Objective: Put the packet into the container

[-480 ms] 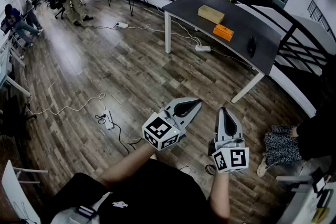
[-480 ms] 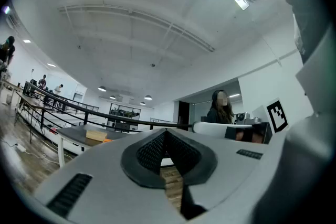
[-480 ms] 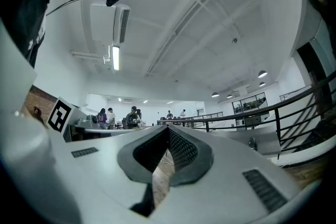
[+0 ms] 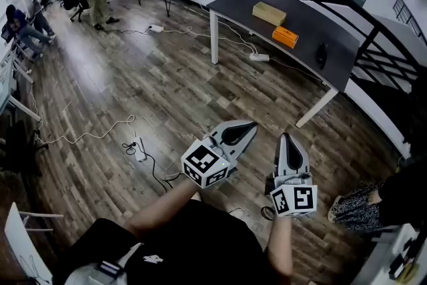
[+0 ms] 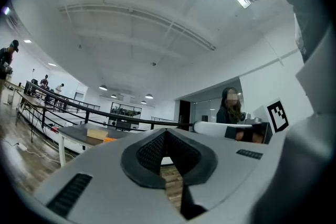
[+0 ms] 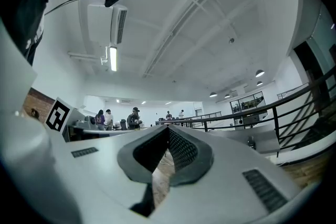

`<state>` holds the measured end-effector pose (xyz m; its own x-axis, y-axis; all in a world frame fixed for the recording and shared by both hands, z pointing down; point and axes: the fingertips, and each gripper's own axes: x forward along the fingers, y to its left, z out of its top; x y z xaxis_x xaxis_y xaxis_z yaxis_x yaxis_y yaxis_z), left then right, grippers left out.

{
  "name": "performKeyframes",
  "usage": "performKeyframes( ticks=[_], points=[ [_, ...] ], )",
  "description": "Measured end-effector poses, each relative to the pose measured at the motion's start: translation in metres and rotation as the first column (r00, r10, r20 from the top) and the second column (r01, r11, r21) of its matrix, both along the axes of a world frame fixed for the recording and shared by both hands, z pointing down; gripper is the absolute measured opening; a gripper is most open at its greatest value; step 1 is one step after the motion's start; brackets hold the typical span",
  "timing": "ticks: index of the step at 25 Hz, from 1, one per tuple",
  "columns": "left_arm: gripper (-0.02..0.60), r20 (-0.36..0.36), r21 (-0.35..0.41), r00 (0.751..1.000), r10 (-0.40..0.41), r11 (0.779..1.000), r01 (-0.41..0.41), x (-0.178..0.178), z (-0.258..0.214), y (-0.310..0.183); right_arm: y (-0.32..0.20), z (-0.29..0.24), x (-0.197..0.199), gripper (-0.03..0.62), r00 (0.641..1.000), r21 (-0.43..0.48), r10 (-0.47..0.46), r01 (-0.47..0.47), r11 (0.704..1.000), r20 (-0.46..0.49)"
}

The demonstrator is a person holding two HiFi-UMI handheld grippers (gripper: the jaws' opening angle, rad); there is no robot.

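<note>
While I stand well back from the worktop, left hand-held gripper (image 4: pixel 247 129): jaws together with nothing between them, only floorboards showing past the tips; held about level.
Right hand-held gripper (image 4: pixel 285 139): jaws pressed together and empty, just beside the left one and pointing the same way.
Floor (image 4: pixel 167 83): wood planks; a power strip (image 4: pixel 139 151) and a loose cable lie near my feet, something to step round on the approach.
Worktop (image 4: pixel 307 23): dark grey, far from both tools, so no reach is possible from here.
Packet (image 4: pixel 285 37): I take the flat orange item on the worktop to be it; untouched, lying flat.
Packet handling: judged light and thin; too distant to say stiff or soft, possibly slick. I would pinch it across its short width near one end and close gently.
Container (image 4: pixel 269 13): probably the tan box just beyond the packet, close by but apart; I cannot tell whether it is open.
Black object (image 4: pixel 321 57): on the worktop's right part, unidentifiable.
</note>
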<state>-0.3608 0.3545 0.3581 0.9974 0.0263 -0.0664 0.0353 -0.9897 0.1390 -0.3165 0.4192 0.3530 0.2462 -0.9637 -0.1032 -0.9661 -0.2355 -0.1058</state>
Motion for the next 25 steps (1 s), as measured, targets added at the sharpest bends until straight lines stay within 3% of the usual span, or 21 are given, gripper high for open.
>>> performKeyframes(
  ticks=[15,25],
  points=[
    [0.005,0.002,0.013,1.0,-0.007,1.0,0.007,0.012,0.0,0.015,0.015,0.0,0.012,0.003,1.0,0.003,0.0,0.0,1.0,-0.01],
    [0.005,0.002,0.02,0.999,-0.038,0.999,0.038,0.034,0.001,0.049,0.053,0.004,0.036,0.003,1.0,-0.008,-0.023,0.023,1.0,-0.015]
  ],
)
